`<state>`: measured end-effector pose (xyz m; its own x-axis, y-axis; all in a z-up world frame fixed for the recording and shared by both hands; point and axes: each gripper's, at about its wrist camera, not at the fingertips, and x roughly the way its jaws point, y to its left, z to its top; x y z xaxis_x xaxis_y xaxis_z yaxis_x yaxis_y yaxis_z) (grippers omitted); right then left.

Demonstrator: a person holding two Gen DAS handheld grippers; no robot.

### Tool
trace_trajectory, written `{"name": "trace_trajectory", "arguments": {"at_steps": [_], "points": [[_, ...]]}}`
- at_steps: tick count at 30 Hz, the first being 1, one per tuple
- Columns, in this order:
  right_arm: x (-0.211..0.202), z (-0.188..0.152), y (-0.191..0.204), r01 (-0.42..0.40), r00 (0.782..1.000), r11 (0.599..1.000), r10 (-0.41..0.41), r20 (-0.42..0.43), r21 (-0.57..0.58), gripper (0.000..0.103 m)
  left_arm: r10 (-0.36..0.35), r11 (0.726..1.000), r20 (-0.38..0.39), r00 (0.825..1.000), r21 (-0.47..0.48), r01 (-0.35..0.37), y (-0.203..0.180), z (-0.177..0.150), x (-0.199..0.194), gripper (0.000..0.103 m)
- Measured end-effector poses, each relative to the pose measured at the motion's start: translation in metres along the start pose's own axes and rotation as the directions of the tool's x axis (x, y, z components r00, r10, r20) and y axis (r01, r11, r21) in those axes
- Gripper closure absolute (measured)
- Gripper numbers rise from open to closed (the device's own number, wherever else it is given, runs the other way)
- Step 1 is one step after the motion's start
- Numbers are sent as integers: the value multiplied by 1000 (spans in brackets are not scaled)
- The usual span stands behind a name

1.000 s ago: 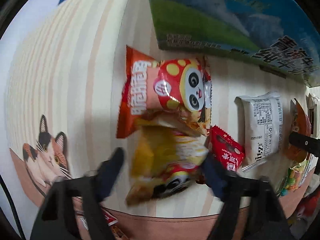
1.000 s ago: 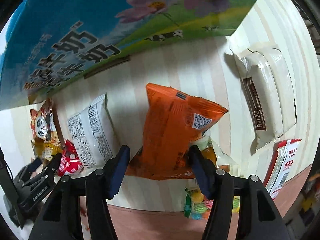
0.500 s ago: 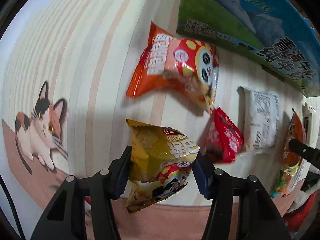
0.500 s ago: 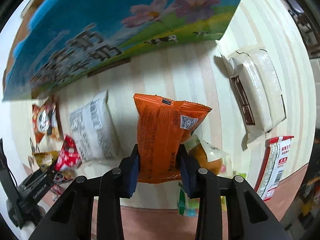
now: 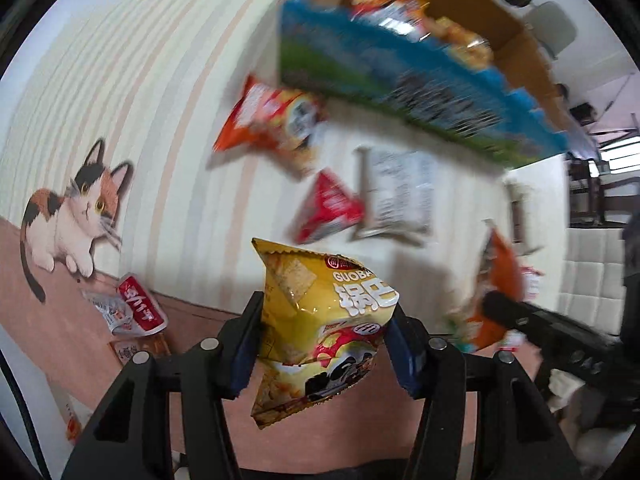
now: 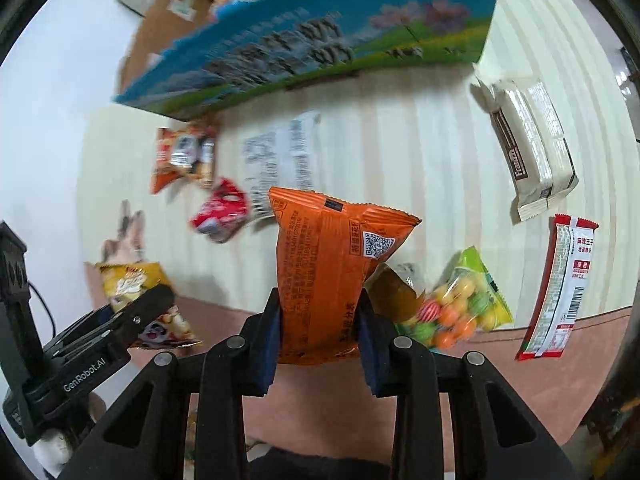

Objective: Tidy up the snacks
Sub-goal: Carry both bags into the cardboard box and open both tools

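Above the worktop (image 5: 168,80) your left fingers (image 5: 326,344) clamp a yellow bag (image 5: 320,320), your right fingers (image 6: 318,332) an orange bag (image 6: 328,276); the box (image 5: 400,76) at one o'clock holds some snacks, several still lie loose.

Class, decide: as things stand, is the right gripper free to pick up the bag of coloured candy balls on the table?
Probably not yet: the right gripper is shut on the orange packet, so its jaws are occupied. The candy bag itself lies uncovered.

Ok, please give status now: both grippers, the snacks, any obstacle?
Left gripper shut on yellow snack bag. Right gripper shut on orange snack bag. Both bags off the table. Blue carton ahead, open, path clear.
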<state>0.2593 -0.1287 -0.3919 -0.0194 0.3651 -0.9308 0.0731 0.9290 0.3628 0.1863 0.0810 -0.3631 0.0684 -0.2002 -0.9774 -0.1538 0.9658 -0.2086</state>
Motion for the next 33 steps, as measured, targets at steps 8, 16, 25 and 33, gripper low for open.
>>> {"name": "trace_trajectory", "arguments": {"at_steps": [8, 16, 25, 33], "points": [[-86, 29, 17, -73, 988, 996, 79, 130, -52, 68, -69, 995, 89, 994, 80, 62, -65, 93, -96, 50], [-133, 90, 31, -74, 967, 995, 88, 239, -66, 68, -64, 991, 139, 988, 127, 47, -110, 179, -123, 50], [-135, 167, 21, -13, 965, 999, 24, 262, -42, 68, -58, 993, 77, 995, 102, 50, -128, 254, -93, 50], [-80, 210, 12, 59, 984, 997, -51, 171, -42, 68, -65, 997, -101, 993, 27, 68, -124, 292, -11, 50]]}}
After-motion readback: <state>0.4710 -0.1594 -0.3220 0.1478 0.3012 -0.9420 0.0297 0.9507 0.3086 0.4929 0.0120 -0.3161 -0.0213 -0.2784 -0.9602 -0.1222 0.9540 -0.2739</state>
